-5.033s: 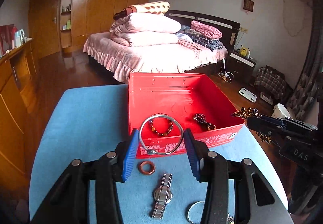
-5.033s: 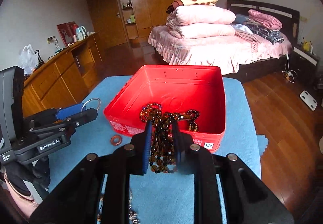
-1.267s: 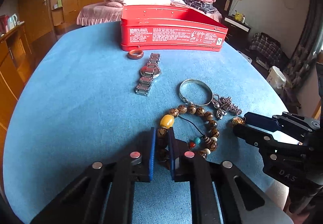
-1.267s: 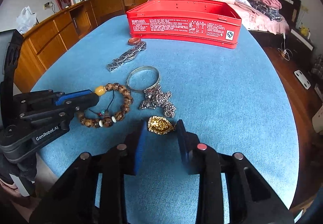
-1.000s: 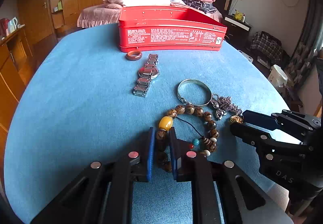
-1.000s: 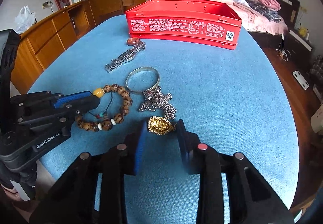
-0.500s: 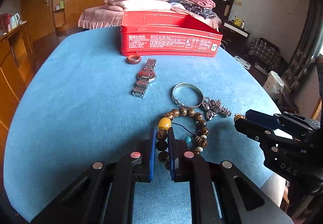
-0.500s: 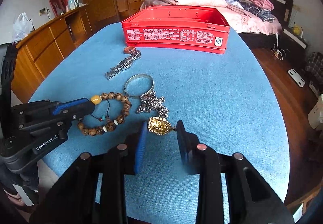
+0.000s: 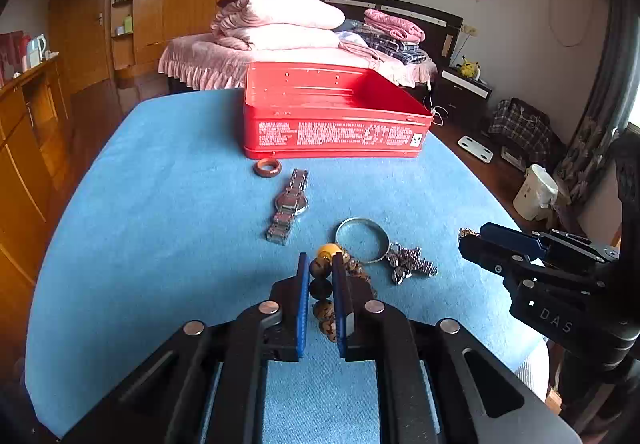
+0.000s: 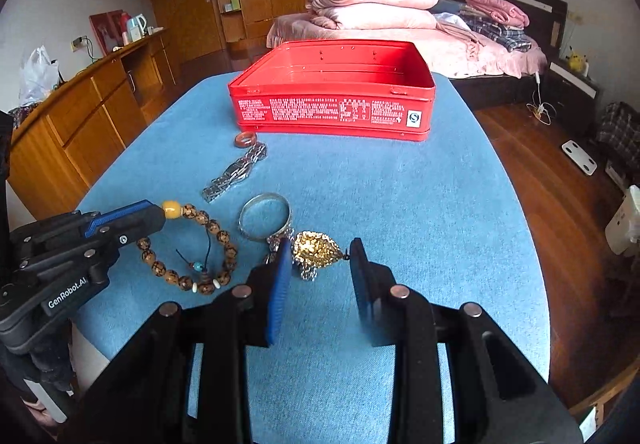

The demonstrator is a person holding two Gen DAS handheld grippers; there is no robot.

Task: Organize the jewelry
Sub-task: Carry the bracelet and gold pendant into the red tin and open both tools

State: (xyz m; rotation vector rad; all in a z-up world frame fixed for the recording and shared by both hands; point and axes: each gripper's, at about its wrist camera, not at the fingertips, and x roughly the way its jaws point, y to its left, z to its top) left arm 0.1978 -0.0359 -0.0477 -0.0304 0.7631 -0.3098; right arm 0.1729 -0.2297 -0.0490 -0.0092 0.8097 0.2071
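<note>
My left gripper is shut on a brown wooden bead bracelet; in the right wrist view the bracelet hangs in a loop from its tips, above the blue cloth. A gold pendant sits gripped between the blue pads of my right gripper, lifted off the table. The open red tin box stands at the far side. In front of it lie a brown ring, a steel watch, a silver bangle and a silver chain cluster.
The round table has a blue cloth, and its edge falls away to a wooden floor on the right. A wooden cabinet runs along the left. A bed with folded bedding stands behind the box.
Both grippers have risen from the cloth. The bracelet went up with the left one and the gold pendant with the right; the other pieces lie where they were.
</note>
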